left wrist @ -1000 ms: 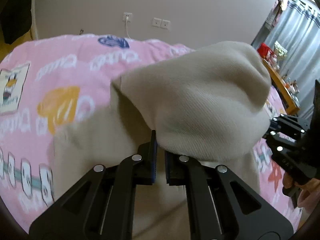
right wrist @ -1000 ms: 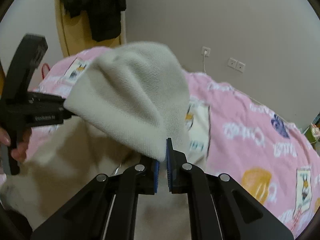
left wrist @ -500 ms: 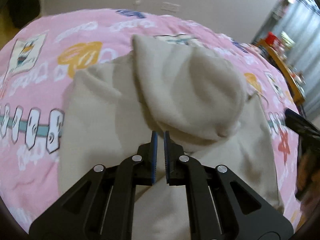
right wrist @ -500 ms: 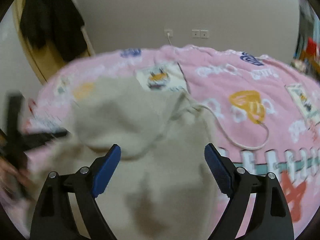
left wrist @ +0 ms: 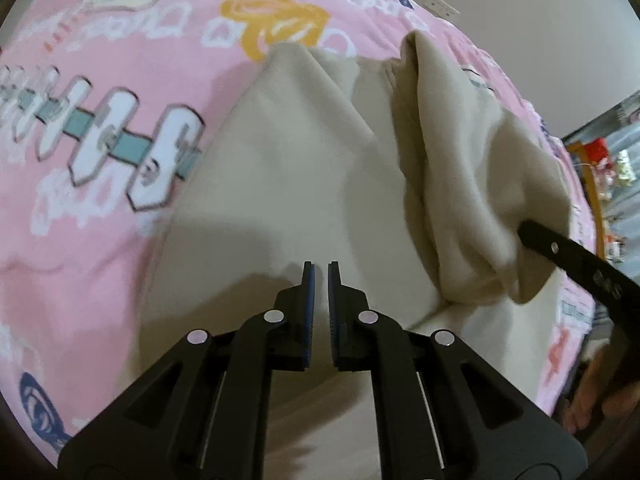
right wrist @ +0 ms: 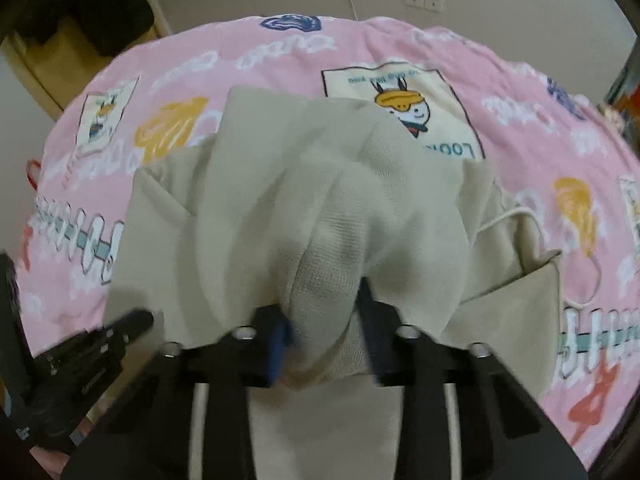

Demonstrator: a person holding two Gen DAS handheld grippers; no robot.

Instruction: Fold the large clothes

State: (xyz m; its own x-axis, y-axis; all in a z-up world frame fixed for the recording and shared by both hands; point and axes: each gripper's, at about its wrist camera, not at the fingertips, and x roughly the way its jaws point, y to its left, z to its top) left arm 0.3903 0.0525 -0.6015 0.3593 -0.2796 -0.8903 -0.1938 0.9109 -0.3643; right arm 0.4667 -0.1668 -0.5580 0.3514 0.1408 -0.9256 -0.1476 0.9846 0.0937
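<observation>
A large beige hooded sweatshirt (left wrist: pixel 304 184) lies spread on the pink bed. Its hood (left wrist: pixel 472 184) is turned down over the body, bunched at the right. My left gripper (left wrist: pixel 321 276) hovers over the flat body of the sweatshirt with its jaws nearly together and nothing between them. In the right wrist view the hood (right wrist: pixel 320 216) fills the middle. My right gripper (right wrist: pixel 324 324) has a thick fold of the hood between its blue pads, and the fingertips are hidden by cloth. The right gripper also shows in the left wrist view (left wrist: pixel 576 260).
The pink printed bedspread (left wrist: pixel 80 208) surrounds the sweatshirt on all sides. A white drawstring (right wrist: pixel 516 216) trails off the right side of the garment. A wall with sockets (right wrist: pixel 424 0) is behind the bed. Dark clothes (right wrist: pixel 80 4) hang at the far left.
Both grippers held the hood up a second ago. The hood has come down onto the sweatshirt body. My left gripper let go; my right opened, then closed in around a hood fold.
</observation>
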